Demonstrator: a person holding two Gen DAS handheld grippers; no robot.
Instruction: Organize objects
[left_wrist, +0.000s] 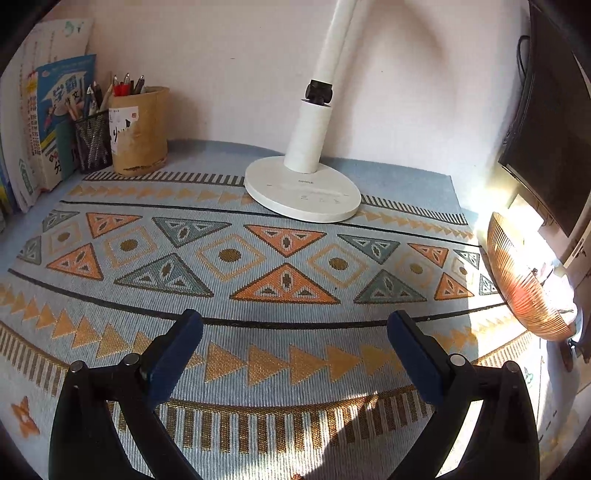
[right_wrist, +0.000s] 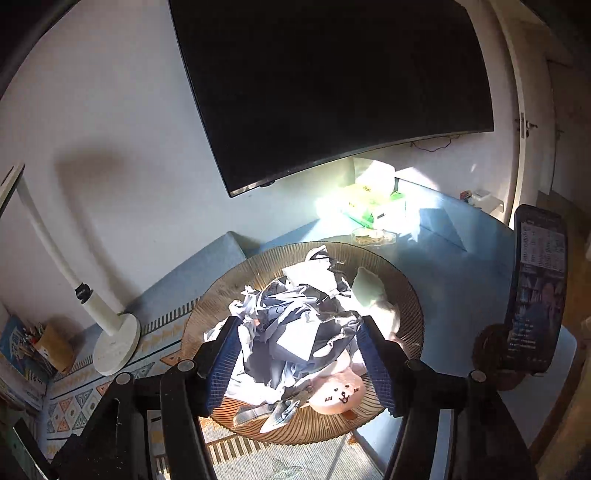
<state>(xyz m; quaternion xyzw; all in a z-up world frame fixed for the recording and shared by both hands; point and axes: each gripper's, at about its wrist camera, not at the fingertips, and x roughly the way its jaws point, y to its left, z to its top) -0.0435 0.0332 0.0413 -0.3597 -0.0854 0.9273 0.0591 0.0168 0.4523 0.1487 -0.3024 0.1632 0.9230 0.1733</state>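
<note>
the crumpled paper (right_wrist: 295, 332) sits heaped in the ribbed bowl (right_wrist: 406, 295), with a pink plush face (right_wrist: 338, 395) at the near edge and a pale soft lump (right_wrist: 369, 291) toward the far side. i judge the paper very light, springy and easy to crush; it won't slip, but loose scraps could shed from the heap. i'd pinch it through the thick middle of the wad, not a stray flap. the plush looks soft too, best taken across its body. the bowl looks like rigid glass or plastic, so i'd keep clear of its rim.

my right gripper (right_wrist: 299, 354) hangs over the heap, jaws spread either side of the paper and not pressing it. my left gripper (left_wrist: 295, 354) has jaws wide apart over bare patterned cloth (left_wrist: 258, 258) on the worktop, holding nothing. a lamp (left_wrist: 306, 184) and pen pots (left_wrist: 136, 136) stand behind.
</note>
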